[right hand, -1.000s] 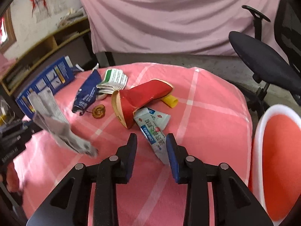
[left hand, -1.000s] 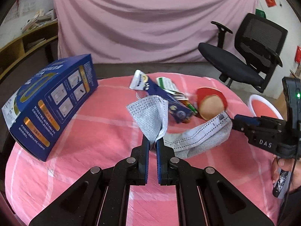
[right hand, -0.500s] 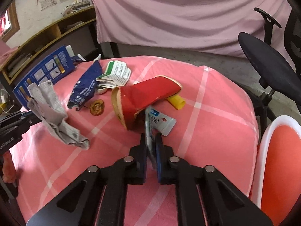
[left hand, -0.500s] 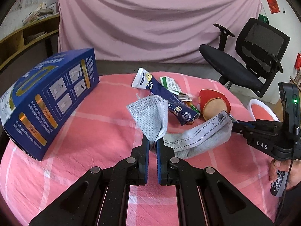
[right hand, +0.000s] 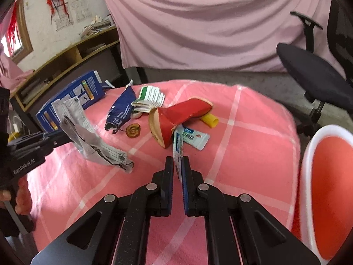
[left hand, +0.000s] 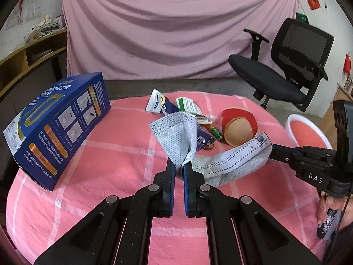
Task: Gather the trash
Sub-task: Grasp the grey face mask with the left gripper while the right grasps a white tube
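My left gripper is shut on a grey face mask, held above the pink table; the mask also shows in the right wrist view. My right gripper is shut on the flat end of a white and blue tube, lifted a little off the cloth. It shows from the side in the left wrist view. A red shoe, a blue pouch, a folded leaflet, a yellow cap and a brown disc lie on the table.
A large blue box stands at the table's left. An orange bin with a white rim stands off the table's right edge. An office chair stands behind. The pink checked tablecloth covers the round table.
My right gripper closed on the tube and lifted its end. My left gripper has kept hold of the mask and drawn back and up a little.
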